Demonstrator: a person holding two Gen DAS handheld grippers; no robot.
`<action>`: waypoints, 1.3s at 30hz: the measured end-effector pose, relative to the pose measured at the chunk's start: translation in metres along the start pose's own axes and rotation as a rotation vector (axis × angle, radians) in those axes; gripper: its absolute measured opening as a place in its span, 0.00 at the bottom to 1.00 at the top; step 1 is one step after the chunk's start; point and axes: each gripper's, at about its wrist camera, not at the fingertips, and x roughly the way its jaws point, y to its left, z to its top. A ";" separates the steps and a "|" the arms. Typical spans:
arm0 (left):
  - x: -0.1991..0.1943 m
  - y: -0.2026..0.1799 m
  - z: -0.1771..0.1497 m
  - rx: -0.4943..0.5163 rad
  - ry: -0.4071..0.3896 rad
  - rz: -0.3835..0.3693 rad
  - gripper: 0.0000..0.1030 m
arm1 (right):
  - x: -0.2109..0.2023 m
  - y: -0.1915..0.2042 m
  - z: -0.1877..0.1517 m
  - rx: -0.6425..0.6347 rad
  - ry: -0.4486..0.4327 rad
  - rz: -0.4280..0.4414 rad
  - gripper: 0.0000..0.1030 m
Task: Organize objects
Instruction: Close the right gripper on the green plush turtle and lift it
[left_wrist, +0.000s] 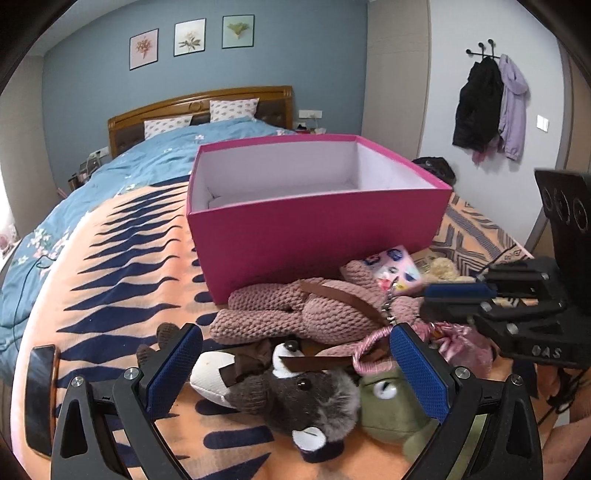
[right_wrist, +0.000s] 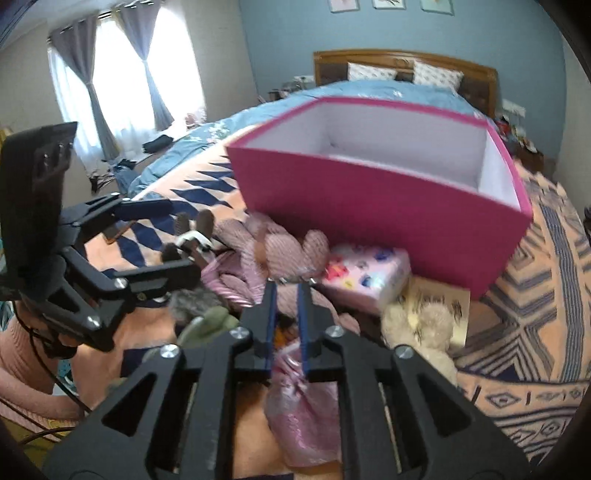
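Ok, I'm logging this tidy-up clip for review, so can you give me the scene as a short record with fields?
Setting: bed with an orange and navy blanket
Container: pink box, open, nothing visible inside
Toys in front of box: pink knitted plush, grey raccoon plush, green frog plush, cream plush
Also there: patterned packet, phone
Left gripper: jaws open over the raccoon plush
Right gripper: jaws shut beside the knitted plush; whether they pinch anything is unclear
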 end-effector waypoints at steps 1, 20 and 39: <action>0.001 0.001 0.000 -0.001 0.003 -0.003 1.00 | 0.002 -0.003 -0.005 0.016 0.010 0.014 0.17; -0.003 0.001 -0.010 0.030 0.030 -0.053 1.00 | -0.013 -0.002 -0.024 0.036 0.023 0.104 0.59; -0.042 0.021 -0.045 -0.031 0.025 -0.096 1.00 | 0.014 0.011 -0.030 0.083 0.193 0.323 0.44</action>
